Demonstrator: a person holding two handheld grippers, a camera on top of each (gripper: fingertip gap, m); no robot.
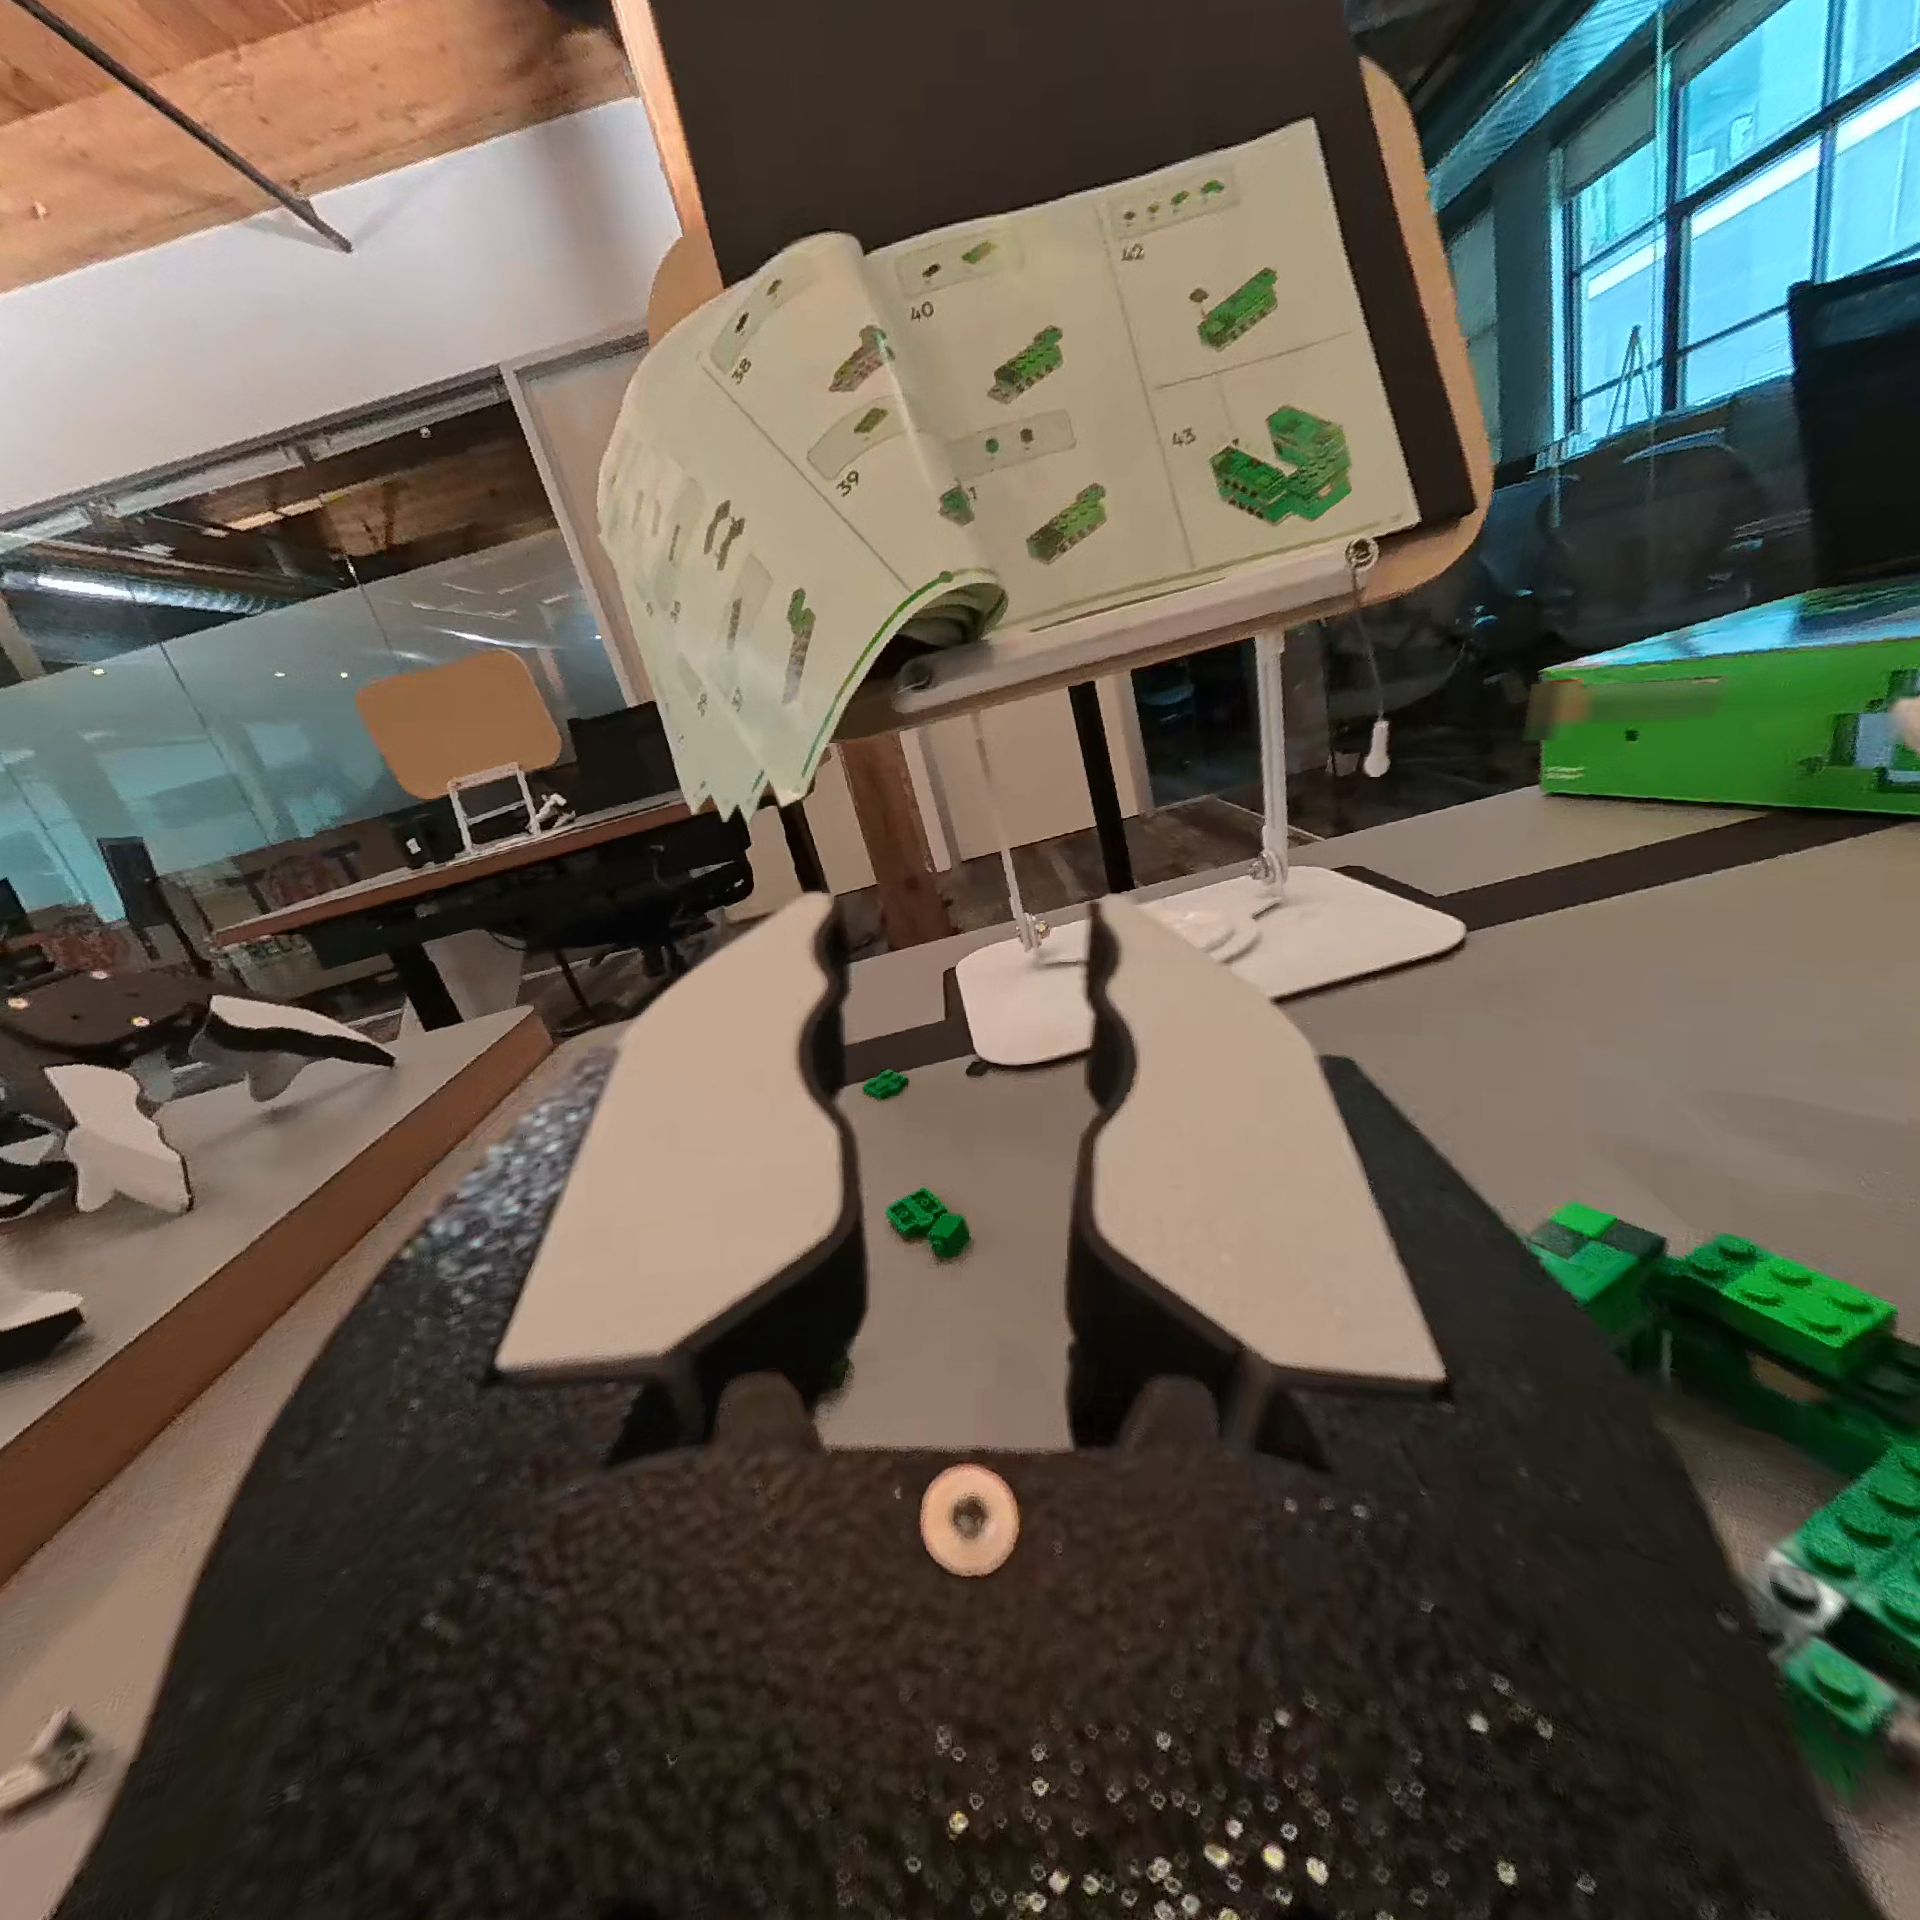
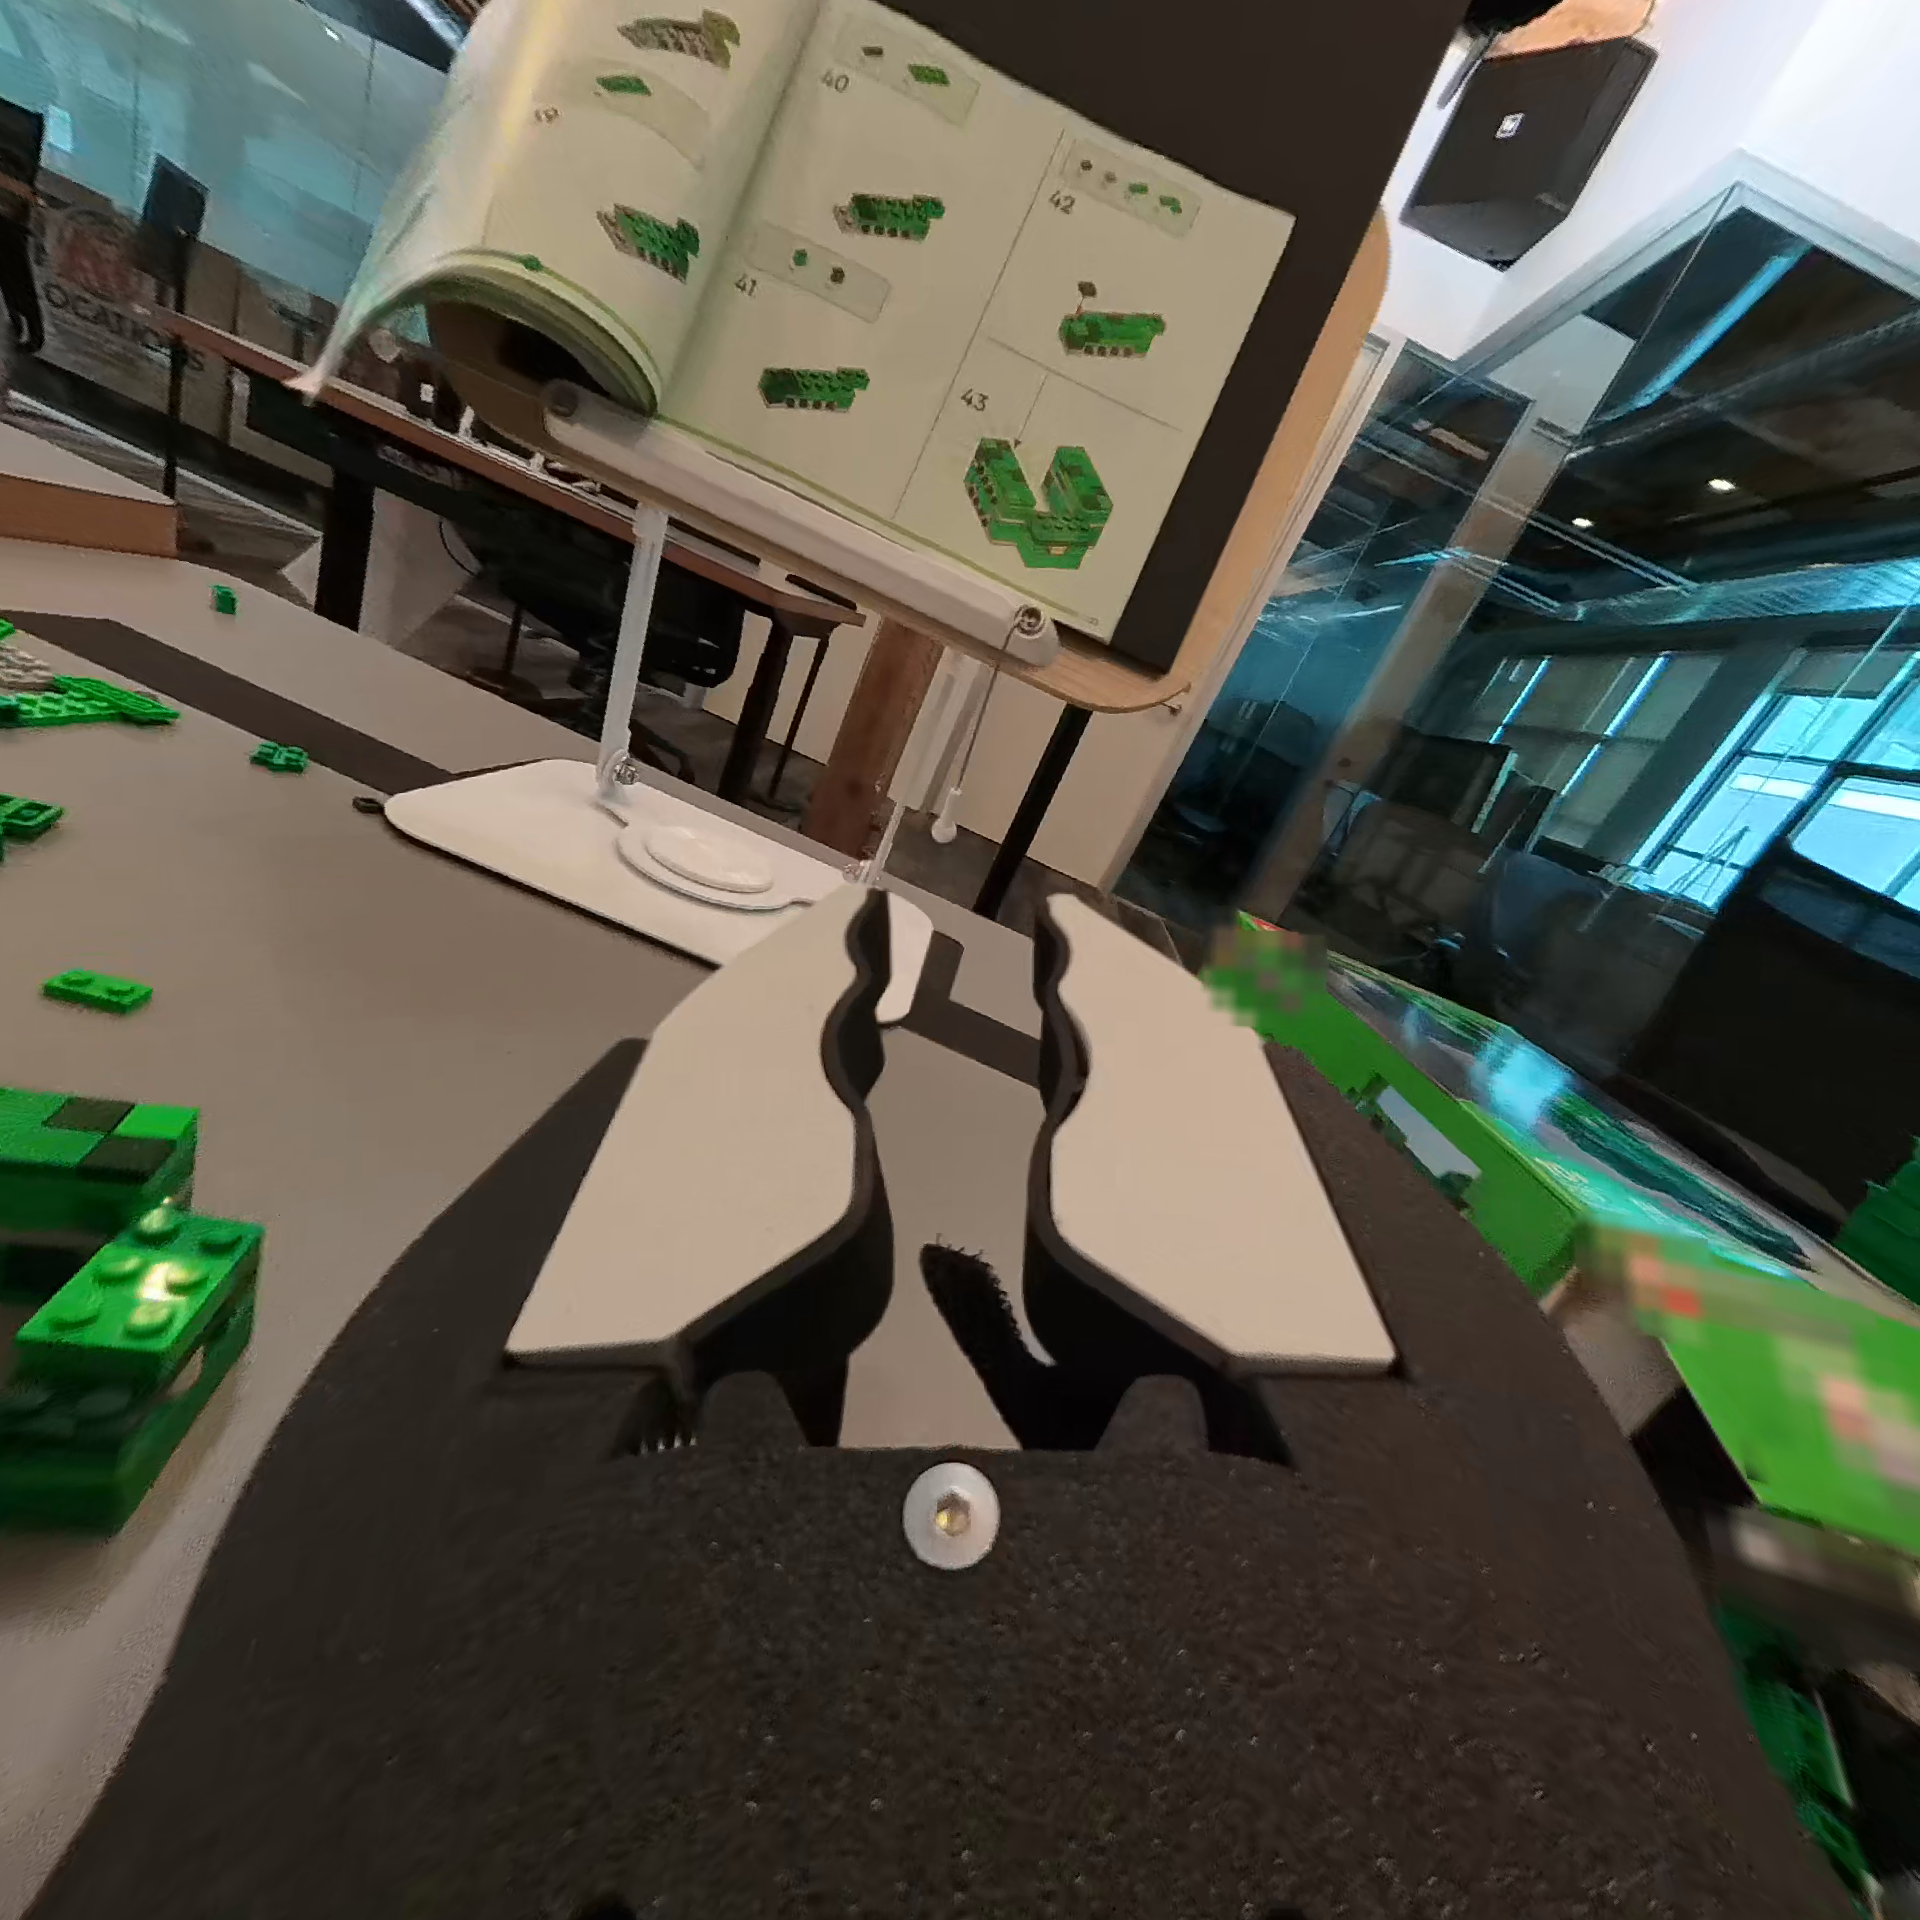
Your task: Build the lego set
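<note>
The part-built green model (image 2: pixel 104 1309) sits near on the surface (image 2: pixel 416 1039), loose pieces (image 1: pixel 928 1226) farther off. The instruction booklet (image 1: pixel 1091 416) stands propped for reading. Left gripper (image 1: pixel 961 935) and right gripper (image 2: pixel 961 914) hover with fingers apart, empty.

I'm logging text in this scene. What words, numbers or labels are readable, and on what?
I do not copy writing; these bear it.
Open instruction booklet: printed numbers beside green build drawings.
Green box: label blurred over.
Black speaker: mark too small to read.
</note>
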